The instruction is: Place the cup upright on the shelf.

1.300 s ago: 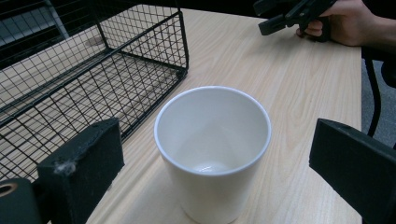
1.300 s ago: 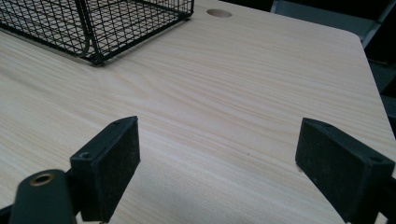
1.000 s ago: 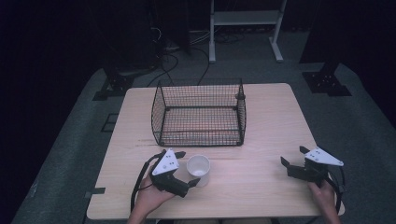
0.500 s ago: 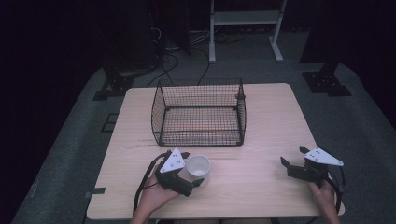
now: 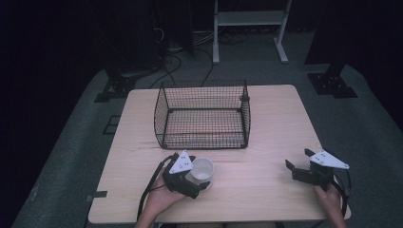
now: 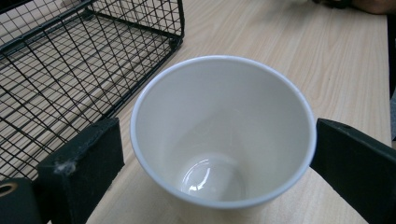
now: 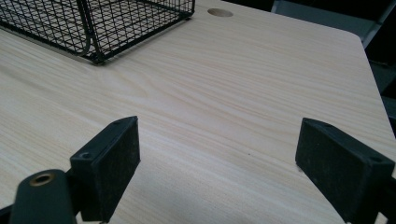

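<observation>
while l gripper [image 5: 198, 179] grips 1 cup [image 5: 202, 169], r gripper [image 5: 298, 164] gapes; 1 basket [image 5: 202, 116].

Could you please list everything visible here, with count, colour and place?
cup: one, white, upright and empty, near front left of the table, between the left tool's jaws.
wire basket: one, black, empty, at the table's middle, behind the cup.
table: one, light wood, on grey floor.
white frame: one, on the floor beyond the table.
left tool: one, black with grey plate, jaws at the cup's sides.
right tool: one, black with grey plate, front right, jaws wide apart.
</observation>
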Motion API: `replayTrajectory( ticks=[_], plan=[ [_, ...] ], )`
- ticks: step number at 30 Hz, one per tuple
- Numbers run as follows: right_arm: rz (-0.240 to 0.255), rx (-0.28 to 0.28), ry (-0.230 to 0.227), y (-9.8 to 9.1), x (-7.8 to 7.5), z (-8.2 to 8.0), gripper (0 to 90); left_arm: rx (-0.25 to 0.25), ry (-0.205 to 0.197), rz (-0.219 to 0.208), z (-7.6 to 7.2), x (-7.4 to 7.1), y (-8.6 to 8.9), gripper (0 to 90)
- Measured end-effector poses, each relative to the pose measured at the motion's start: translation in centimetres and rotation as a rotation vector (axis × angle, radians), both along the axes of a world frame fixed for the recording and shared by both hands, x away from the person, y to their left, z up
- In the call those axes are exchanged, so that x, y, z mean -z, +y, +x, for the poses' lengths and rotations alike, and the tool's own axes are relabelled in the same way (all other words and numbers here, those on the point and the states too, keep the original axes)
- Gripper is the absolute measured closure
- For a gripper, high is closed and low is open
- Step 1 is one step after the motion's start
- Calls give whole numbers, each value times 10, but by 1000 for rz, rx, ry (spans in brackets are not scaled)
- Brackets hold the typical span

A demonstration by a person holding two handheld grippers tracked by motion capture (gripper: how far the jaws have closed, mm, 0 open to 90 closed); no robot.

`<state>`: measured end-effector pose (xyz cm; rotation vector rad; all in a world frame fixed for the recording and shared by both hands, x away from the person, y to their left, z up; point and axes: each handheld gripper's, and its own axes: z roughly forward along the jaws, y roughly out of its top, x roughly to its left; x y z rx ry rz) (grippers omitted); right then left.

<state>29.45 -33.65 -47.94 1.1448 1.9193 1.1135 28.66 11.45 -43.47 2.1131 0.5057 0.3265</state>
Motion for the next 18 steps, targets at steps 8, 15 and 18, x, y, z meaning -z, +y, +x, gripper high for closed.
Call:
replayTrajectory(
  ticks=[8,15,18],
  plan=[
    [-1,-1,-1,0,0,0,131,0,13,16,3,5,-3,24],
    [-3,-1,-2,0,0,0,131,0,24,25,5,8,-5,26],
    [-3,-1,-3,0,0,0,130,1,26,26,7,9,-5,44]
  ],
)
